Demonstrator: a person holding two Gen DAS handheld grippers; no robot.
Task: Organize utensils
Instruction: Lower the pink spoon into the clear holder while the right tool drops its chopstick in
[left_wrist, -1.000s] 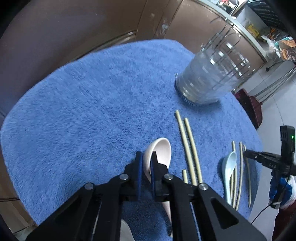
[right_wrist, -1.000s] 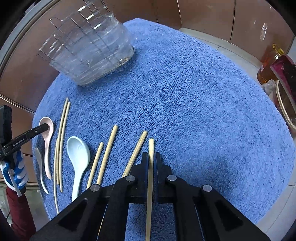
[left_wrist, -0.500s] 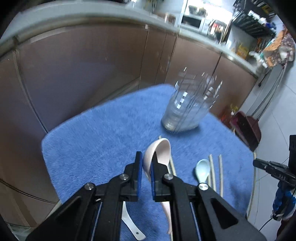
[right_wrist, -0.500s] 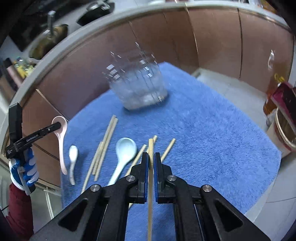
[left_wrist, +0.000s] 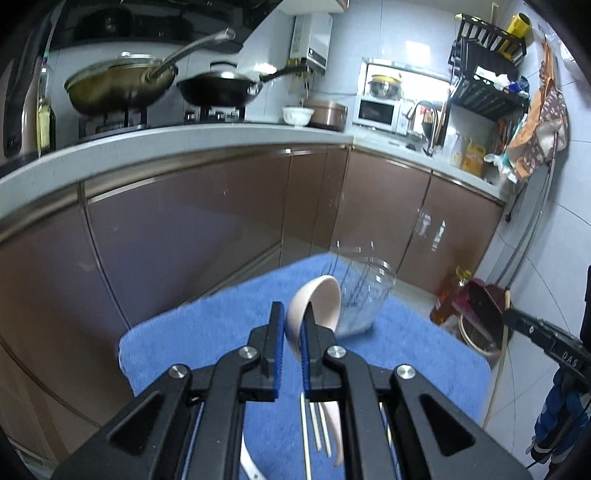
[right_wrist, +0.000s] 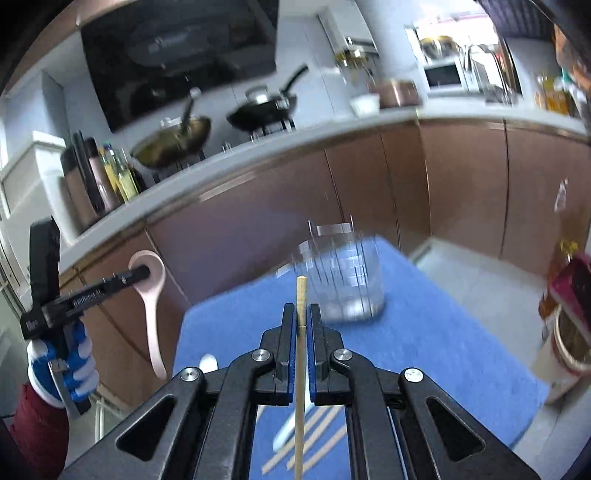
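My left gripper (left_wrist: 291, 321) is shut on the bowl rim of a pink spoon (left_wrist: 317, 306), held in the air above the blue towel (left_wrist: 207, 332). In the right wrist view the same spoon (right_wrist: 151, 295) hangs handle-down from the left gripper (right_wrist: 142, 274). My right gripper (right_wrist: 302, 317) is shut on a wooden chopstick (right_wrist: 301, 291) that points up and forward. A clear utensil holder (right_wrist: 343, 280) stands at the towel's far end, ahead of both grippers. Loose chopsticks (right_wrist: 317, 443), a pale blue spoon (right_wrist: 286, 432) and a white spoon (right_wrist: 208, 363) lie on the towel.
Brown cabinets (left_wrist: 184, 240) under a grey counter (left_wrist: 184, 144) stand close behind the towel-covered table. Pans (left_wrist: 122, 85) sit on the stove. An oil bottle (left_wrist: 448, 295) and a basket (left_wrist: 476, 336) stand on the floor to the right.
Both grippers have risen and tipped up toward level, lifting the pink spoon and the chopstick off the towel. The counter and stove have come into view.
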